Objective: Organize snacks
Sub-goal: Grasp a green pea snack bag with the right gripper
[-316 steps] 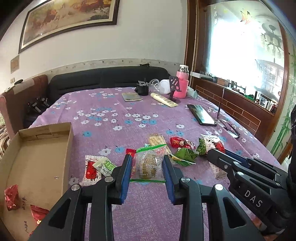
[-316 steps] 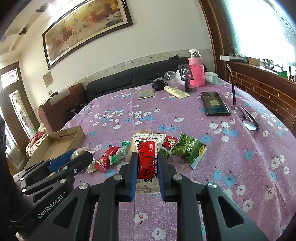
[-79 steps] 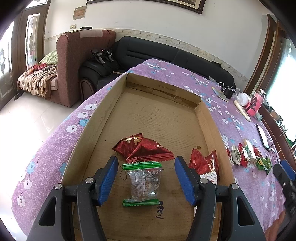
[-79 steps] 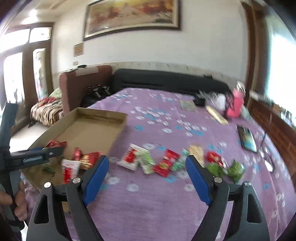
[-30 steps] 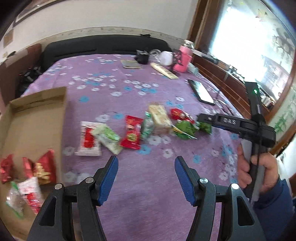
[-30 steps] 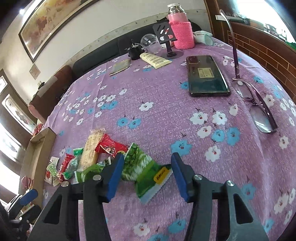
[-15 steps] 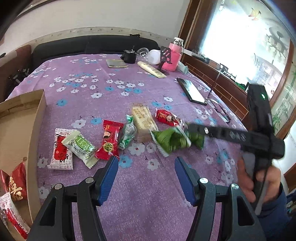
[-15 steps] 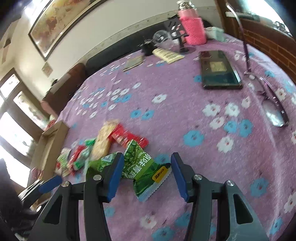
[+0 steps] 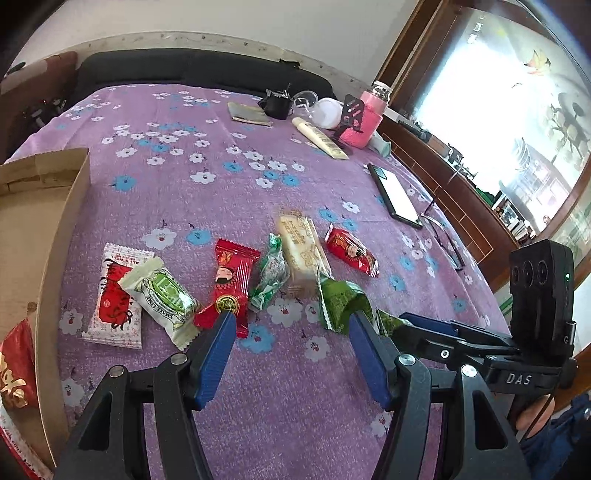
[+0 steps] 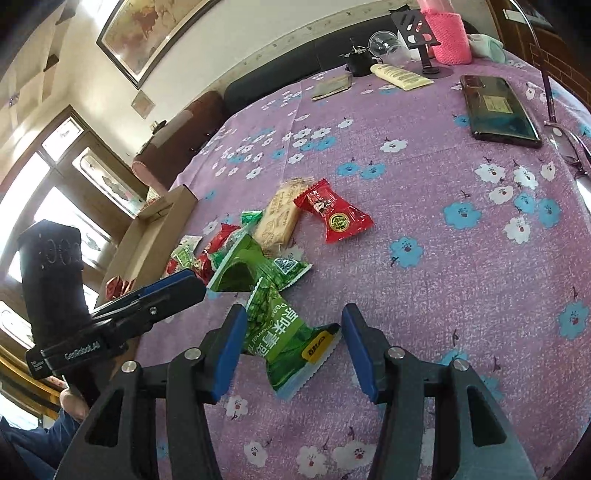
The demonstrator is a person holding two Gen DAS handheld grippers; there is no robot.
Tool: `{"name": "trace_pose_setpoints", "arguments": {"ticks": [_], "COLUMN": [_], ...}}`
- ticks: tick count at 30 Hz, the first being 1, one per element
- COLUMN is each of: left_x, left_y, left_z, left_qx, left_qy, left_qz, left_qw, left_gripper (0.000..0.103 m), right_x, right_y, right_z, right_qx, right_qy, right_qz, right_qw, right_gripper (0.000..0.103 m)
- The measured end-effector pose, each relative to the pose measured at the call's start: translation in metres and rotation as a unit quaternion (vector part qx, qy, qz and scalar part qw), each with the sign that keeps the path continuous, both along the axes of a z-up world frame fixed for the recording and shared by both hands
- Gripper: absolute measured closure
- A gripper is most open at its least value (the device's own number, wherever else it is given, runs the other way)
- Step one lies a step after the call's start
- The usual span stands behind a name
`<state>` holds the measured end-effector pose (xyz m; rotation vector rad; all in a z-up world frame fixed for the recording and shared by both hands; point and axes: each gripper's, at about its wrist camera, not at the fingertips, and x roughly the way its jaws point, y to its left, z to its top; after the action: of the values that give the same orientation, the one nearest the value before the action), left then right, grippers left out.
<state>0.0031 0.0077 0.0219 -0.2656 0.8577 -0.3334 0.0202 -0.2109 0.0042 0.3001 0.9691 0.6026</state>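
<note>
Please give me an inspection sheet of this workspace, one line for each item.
Surface: table under a purple flowered cloth.
Job's things: loose snacks in a row; green pea bag lies between the right tongs; cardboard box at the left already holds red packs.
Clutter: phone, glasses, pink bottle, tube at the far side.
Grippers: left tongs open, empty, above the cloth; right tongs opening, pads not pressing the bag.
Cables: nothing seen.
Surroundings: dark sofa, window, framed picture.
</note>
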Motion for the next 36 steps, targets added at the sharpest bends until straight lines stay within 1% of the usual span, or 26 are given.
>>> {"name": "trace_pose_setpoints", "arguments": {"ticks": [4,6,11,13,16,17,20,21,23,26,28,30,32,34,36], "left_x": [-0.004,-0.001,0.003,0.004,0.003,0.003,0.002,0.002,0.002,0.001,-0.001,-0.003,-0.006,-0.011,-0.015], "left_y": [-0.002,-0.003,-0.011,-0.014,-0.014,-0.014,-0.014,-0.014,-0.012,-0.008,-0.007,-0.006,-0.005,-0.006,-0.007], "left_z": [0.003,0.002,-0.001,-0.001,0.000,0.000,0.000,-0.001,-0.002,-0.003,-0.004,-0.005,-0.004,-0.004,-0.002], "left_qx": [0.013,0.017,0.020,0.026,0.019,0.020,0.016,0.019,0.006,0.008,0.015,0.032,0.031,0.057,0.064], "left_qy": [-0.016,-0.011,-0.003,-0.002,-0.003,-0.003,0.000,0.002,0.009,0.013,0.015,0.015,0.014,0.008,0.002], "left_qz": [0.009,0.013,-0.005,-0.009,-0.010,-0.009,-0.009,-0.007,-0.013,0.001,0.013,0.025,0.022,0.031,0.028], "left_qw": [0.9998,0.9997,0.9998,0.9996,0.9998,0.9998,0.9998,0.9998,0.9999,0.9999,0.9997,0.9990,0.9992,0.9978,0.9976], "left_gripper": [0.036,0.036,0.036,0.036,0.036,0.036,0.036,0.036,0.036,0.036,0.036,0.036,0.036,0.036,0.036], "right_x": [0.002,0.002,0.005,0.005,0.003,0.002,0.001,0.002,0.005,0.013,0.015,0.018,0.025,0.033,0.035], "right_y": [-0.004,-0.006,-0.014,-0.018,-0.029,-0.032,-0.036,-0.036,-0.034,-0.029,-0.028,-0.028,-0.026,-0.022,-0.020], "right_z": [-0.001,-0.001,-0.002,0.000,0.009,0.012,0.016,0.015,0.010,0.003,0.001,0.001,0.000,0.000,0.001], "right_qx": [0.018,0.026,0.050,0.050,0.071,0.067,0.055,0.051,0.043,0.025,0.021,0.021,0.025,0.023,0.015], "right_qy": [0.006,0.010,0.027,0.023,-0.001,-0.012,-0.029,-0.028,-0.018,-0.005,-0.007,-0.009,-0.011,-0.010,-0.013], "right_qz": [0.003,0.003,-0.006,-0.015,-0.035,-0.044,-0.066,-0.067,-0.066,-0.061,-0.059,-0.057,-0.057,-0.055,-0.050], "right_qw": [1.000,1.000,0.998,0.998,0.997,0.997,0.996,0.996,0.997,0.998,0.998,0.998,0.998,0.998,0.999], "right_gripper": [0.043,0.043,0.043,0.043,0.043,0.043,0.043,0.043,0.043,0.043,0.043,0.043,0.043,0.043,0.043]}}
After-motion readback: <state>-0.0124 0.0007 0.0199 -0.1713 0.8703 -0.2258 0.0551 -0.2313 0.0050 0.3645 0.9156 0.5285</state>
